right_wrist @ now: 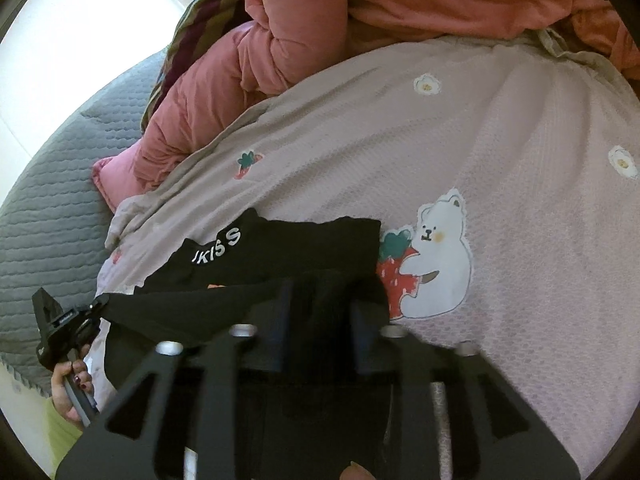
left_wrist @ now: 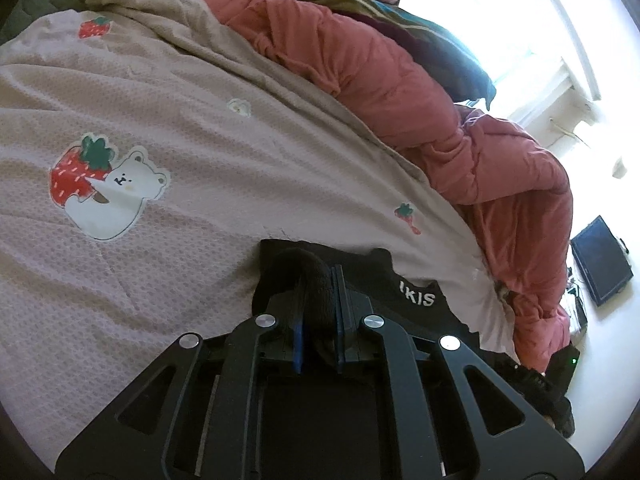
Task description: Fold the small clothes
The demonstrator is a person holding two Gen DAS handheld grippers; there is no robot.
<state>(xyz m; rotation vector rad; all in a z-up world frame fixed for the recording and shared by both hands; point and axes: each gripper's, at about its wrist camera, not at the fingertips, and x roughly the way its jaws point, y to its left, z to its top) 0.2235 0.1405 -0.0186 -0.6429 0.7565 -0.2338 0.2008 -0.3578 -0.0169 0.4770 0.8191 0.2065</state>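
Observation:
A small black garment [left_wrist: 360,276] with white letters on its band lies on the pink bedspread [left_wrist: 200,140]. My left gripper [left_wrist: 318,280] is shut on a bunched fold of the black garment at its near edge. In the right wrist view the black garment [right_wrist: 280,248] lies spread in front of my right gripper [right_wrist: 320,292]. Its jaws stand apart, with black cloth between them; the fingers are blurred. My left gripper [right_wrist: 94,308] shows at the garment's left corner, held by a hand.
A rumpled salmon-red duvet [left_wrist: 400,92] lies along the far side of the bed, with a striped dark cloth [left_wrist: 420,36] on it. A grey quilted pad [right_wrist: 48,200] is at the left. A dark screen [left_wrist: 600,260] lies on the floor.

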